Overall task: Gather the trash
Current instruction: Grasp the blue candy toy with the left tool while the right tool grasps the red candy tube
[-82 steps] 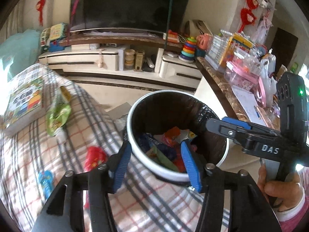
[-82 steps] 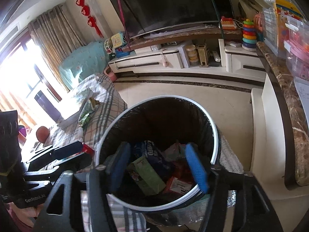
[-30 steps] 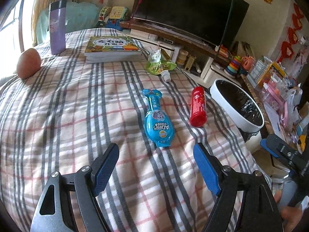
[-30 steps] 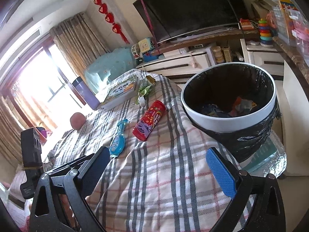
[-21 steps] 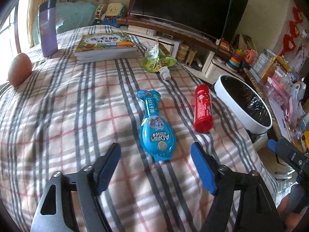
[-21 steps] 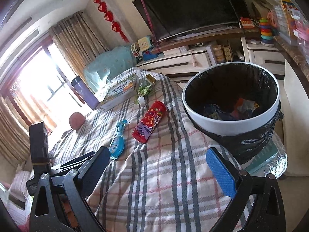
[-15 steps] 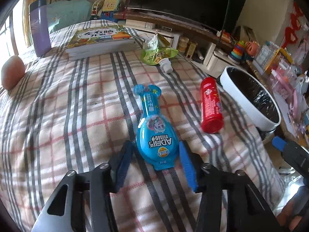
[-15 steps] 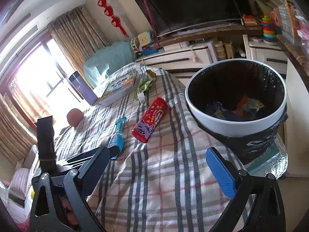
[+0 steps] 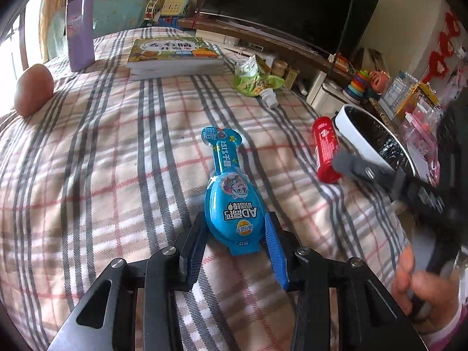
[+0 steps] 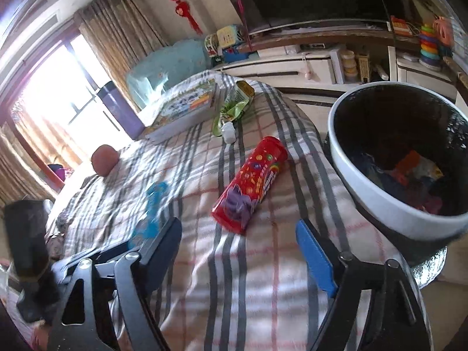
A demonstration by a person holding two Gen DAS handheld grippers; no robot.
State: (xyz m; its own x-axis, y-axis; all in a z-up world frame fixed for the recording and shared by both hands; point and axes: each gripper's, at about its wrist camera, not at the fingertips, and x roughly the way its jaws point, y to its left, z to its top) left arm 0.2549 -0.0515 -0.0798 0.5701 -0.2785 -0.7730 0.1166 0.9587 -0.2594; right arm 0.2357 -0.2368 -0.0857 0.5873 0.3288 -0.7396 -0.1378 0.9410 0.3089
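The flat blue plastic drink pouch [image 9: 232, 204], lying on the plaid-covered desk [image 9: 102, 161], is clenched at its wide base by the left tongs [image 9: 235, 231], apparently for binning; right tongs [image 10: 238, 234] are held released.

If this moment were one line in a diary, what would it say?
left gripper: closing around blue pouch | right gripper: open, near red tube | bin: holds trash

One blue pouch [image 9: 234, 207]; one red tube [image 9: 326, 149]; one green pouch [image 9: 257, 83]; one bin [image 10: 377, 193]
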